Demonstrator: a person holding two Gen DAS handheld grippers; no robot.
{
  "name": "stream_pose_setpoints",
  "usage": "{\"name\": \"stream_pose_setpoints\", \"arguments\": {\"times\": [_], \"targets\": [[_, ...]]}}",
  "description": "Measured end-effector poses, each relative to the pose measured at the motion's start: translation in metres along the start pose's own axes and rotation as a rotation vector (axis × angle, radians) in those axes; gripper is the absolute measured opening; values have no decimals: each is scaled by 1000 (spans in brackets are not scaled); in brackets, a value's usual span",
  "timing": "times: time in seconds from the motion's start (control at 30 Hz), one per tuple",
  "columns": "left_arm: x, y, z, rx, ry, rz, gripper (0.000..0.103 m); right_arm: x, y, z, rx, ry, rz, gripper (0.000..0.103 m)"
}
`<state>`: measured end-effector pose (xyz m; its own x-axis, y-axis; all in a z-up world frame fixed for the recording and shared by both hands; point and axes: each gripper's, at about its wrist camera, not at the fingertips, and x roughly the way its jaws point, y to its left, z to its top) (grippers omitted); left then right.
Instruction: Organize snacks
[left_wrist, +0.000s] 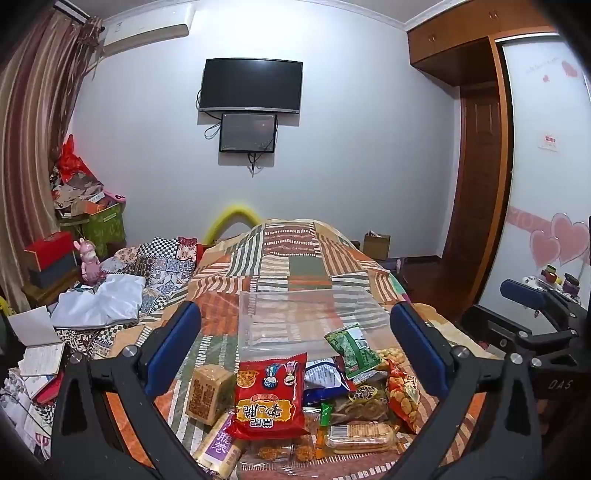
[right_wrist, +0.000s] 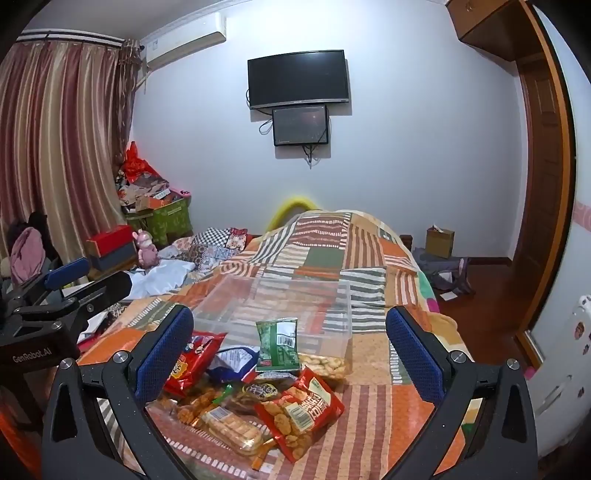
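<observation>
Left gripper (left_wrist: 295, 350) jaws wide apart, empty, tilted slightly down over snack packets (left_wrist: 314, 398). Right gripper (right_wrist: 290, 354) likewise. Packets heaped on patchwork quilt (right_wrist: 369, 258), touching clear plastic rectangular bin (left_wrist: 314, 317) behind.

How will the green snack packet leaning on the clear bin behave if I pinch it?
The green snack packet looks like a puffy film pouch, so it will probably crumple and feel light. Its glossy wrapper may slip. It stands propped against the clear bin, so a nudge would likely topple it onto the pile.
</observation>
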<state>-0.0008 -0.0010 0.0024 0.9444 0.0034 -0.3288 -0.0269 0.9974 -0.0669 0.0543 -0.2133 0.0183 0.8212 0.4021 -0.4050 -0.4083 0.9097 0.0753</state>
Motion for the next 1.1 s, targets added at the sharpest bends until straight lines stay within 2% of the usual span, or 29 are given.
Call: {"name": "stream_pose_setpoints", "arguments": {"times": [1.1], "targets": [[0, -2, 1, 3, 2, -5, 103, -5, -2, 2, 0, -20, 1, 103]]}}
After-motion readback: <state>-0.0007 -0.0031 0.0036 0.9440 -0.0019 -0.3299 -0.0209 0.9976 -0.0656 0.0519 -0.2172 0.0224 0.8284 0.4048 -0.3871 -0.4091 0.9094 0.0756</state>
